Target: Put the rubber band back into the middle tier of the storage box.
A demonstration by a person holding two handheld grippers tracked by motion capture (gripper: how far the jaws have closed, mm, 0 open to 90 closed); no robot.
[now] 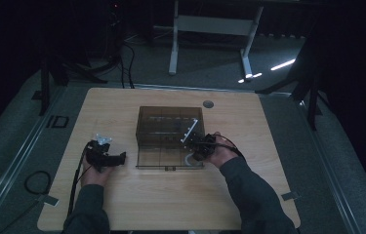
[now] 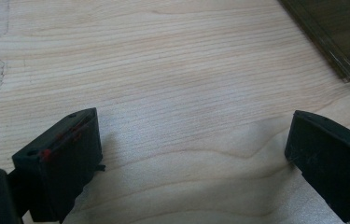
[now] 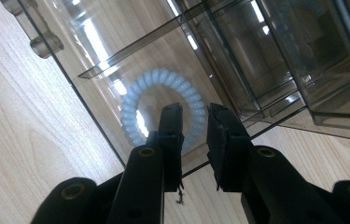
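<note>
"ID" in dark letters on the grey floor strip (image 1: 56, 122) left of table (image 1: 122, 204); no other txt legible

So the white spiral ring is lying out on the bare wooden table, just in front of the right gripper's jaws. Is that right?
Not quite. The white spiral ring lies inside the smoky clear plastic box, on its floor, not on the bare wooden table. It is indeed just in front of the right gripper. The right gripper view shows this.

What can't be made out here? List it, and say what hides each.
- Coil ring, right gripper view: near side hidden by the right gripper jaws.
- Clear box, high view: contents lost in dim light and smoky walls.
- Box corner, left gripper view: cut off by the frame edge.
</note>
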